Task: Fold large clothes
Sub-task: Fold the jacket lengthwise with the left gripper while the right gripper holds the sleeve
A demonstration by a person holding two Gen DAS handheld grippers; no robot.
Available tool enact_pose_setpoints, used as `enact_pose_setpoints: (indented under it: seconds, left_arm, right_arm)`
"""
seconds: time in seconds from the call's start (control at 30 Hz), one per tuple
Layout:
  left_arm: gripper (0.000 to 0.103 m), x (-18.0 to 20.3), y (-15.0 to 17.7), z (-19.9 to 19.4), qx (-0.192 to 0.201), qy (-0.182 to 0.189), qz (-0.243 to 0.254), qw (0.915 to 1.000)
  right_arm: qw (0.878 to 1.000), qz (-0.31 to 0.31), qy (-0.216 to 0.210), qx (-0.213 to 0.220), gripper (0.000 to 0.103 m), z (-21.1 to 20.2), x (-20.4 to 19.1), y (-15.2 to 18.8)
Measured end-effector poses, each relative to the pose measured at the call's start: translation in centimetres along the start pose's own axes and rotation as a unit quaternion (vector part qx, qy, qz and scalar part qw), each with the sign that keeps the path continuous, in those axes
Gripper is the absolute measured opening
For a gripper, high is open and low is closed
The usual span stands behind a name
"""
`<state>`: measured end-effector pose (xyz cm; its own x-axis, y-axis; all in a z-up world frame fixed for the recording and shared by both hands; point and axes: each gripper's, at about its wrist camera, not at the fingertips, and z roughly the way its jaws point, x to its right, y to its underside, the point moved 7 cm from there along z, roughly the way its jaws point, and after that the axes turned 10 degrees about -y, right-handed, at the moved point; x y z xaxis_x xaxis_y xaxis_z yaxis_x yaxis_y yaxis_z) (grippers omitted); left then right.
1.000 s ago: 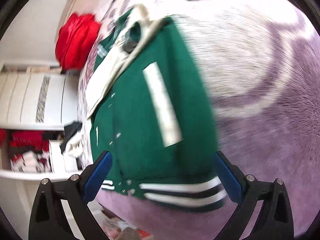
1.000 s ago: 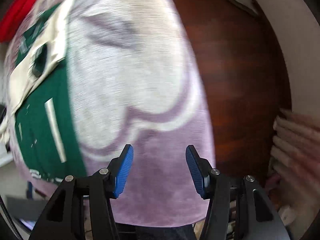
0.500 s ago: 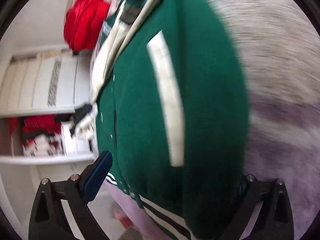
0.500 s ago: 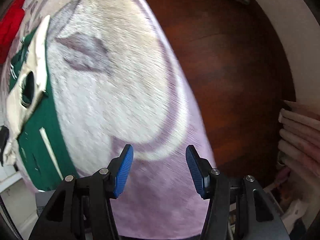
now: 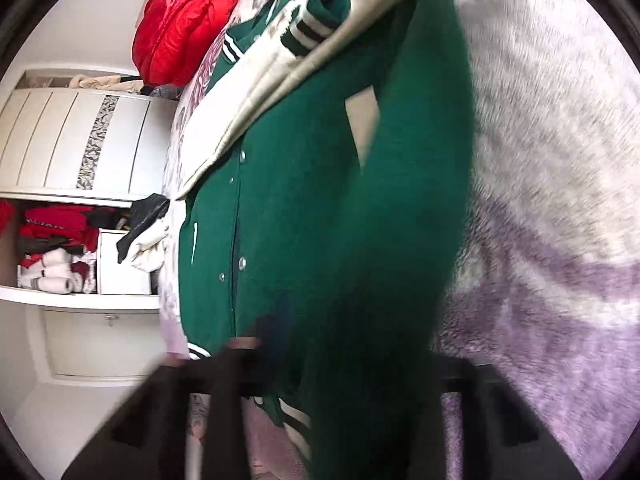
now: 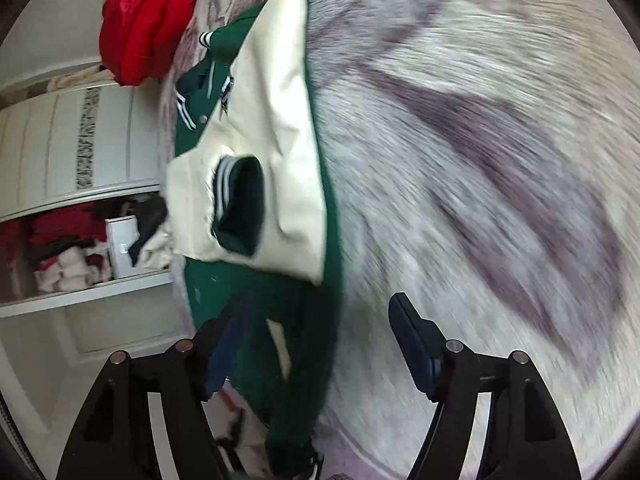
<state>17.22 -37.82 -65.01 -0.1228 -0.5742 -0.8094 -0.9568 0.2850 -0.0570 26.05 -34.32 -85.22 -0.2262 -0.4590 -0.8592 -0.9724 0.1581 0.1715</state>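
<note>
- Since a second ago, the left gripper (image 5: 344,364) has been carried in over the hem of the green jacket (image 5: 304,216); earlier its blue pads stood wide to either side of the striped hem, and now green cloth fills the space between them.
- Whether the left jaws are pressed onto the cloth cannot be told: the frame is blurred and the pads are hidden by the fabric.
- The right gripper (image 6: 316,344) has been swung from the bare blanket toward the jacket's right edge; its jaws are spread, with green cloth lying between them but not pinched.
- The jacket lies on the bed, on the purple-and-white fleece blanket (image 6: 480,140), with a cream sleeve (image 6: 276,128) folded across the body and a striped cuff (image 6: 236,204) resting on it.
- The jacket's right side appears to be raised into a ridge in the left view, which suggests that a fold of the body is being started.
- It is judged that the sleeves are already tucked in and the lower half is yet to be folded up.
- A red puffer jacket (image 5: 180,24) lies farther up the bed, and an open wardrobe shelf (image 5: 80,300) with clothes is seen beside the bed.
</note>
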Motion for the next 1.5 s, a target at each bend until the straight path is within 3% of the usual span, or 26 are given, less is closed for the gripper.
enact_pose_setpoints:
  seconds: [0.17,0.23,0.3,0.33,0.43,0.5,0.67,0.77,0.97,1.07,1.17,1.23,1.27,1.33,1.4,1.43,1.5]
  left_arm:
    - [0.012,-1.0,-0.1,-0.6,0.004,0.028,-0.015,0.9995]
    - [0.012,-2.1,-0.1,-0.1,0.004,0.037,-0.020,0.9991]
    - [0.012,-3.0,-0.1,0.2,0.008,0.045,-0.025,0.9987]
    - [0.011,-3.4,-0.1,0.3,0.008,0.051,-0.031,0.9982]
    - [0.010,-5.4,-0.2,0.8,0.006,0.072,-0.054,0.9959]
    - [0.010,-7.5,0.0,1.3,0.005,0.092,-0.080,0.9926]
    - [0.009,-12.9,0.6,2.8,0.023,0.136,-0.125,0.9826]
    - [0.009,-17.7,1.7,5.0,0.020,0.179,-0.156,0.9712]
    - [0.009,-26.7,5.0,13.1,-0.017,0.216,-0.222,0.9507]
    - [0.014,-29.4,7.0,19.6,-0.056,0.252,-0.261,0.9301]
    - [0.016,-29.9,9.5,26.9,-0.105,0.306,-0.287,0.9015]
    - [0.023,-28.9,11.0,31.3,-0.136,0.347,-0.284,0.8834]
    - [0.026,-28.3,12.0,33.5,-0.154,0.373,-0.291,0.8675]
    - [0.039,-27.6,13.4,36.2,-0.173,0.425,-0.298,0.8369]
    - [0.043,-27.7,15.0,38.2,-0.194,0.463,-0.321,0.8033]
    - [0.043,-28.1,15.8,39.0,-0.201,0.471,-0.328,0.7941]
    - [0.044,-28.8,17.4,40.1,-0.210,0.487,-0.343,0.7754]
  right_arm:
    - [0.998,0.027,-0.060,-0.020,0.081,4.7,-0.7,-4.4]
    - [0.996,0.034,-0.071,-0.033,0.087,6.9,-1.4,-5.2]
    - [0.996,0.032,-0.069,-0.046,0.087,9.3,-2.3,-5.6]
    - [0.997,0.025,-0.050,-0.052,0.085,10.5,-2.8,-5.8]
    - [0.999,0.010,0.018,-0.043,0.029,12.8,-4.3,-5.9]
    - [0.999,0.009,0.040,-0.030,0.018,12.8,-6.0,-5.8]
    - [0.995,-0.044,0.084,-0.019,0.013,12.3,-14.8,-5.1]
    - [0.991,-0.064,0.117,-0.016,0.013,13.4,-21.0,-4.9]
    - [0.978,-0.083,0.192,-0.015,0.013,21.9,-32.9,-4.7]
    - [0.968,-0.089,0.232,-0.031,0.013,29.3,-37.1,-4.6]
    - [0.955,-0.094,0.277,-0.051,0.016,37.2,-38.4,-4.7]
    - [0.942,-0.098,0.312,-0.082,0.020,43.4,-38.5,-4.8]
    - [0.938,-0.094,0.323,-0.088,0.030,45.3,-38.0,-4.8]
    - [0.925,-0.096,0.350,-0.110,0.039,49.8,-37.5,-4.6]
    - [0.914,-0.099,0.374,-0.119,0.051,52.1,-37.4,-4.3]
    - [0.913,-0.101,0.376,-0.121,0.061,52.3,-37.5,-4.1]
    - [0.917,-0.111,0.363,-0.126,0.066,52.9,-38.4,-3.6]
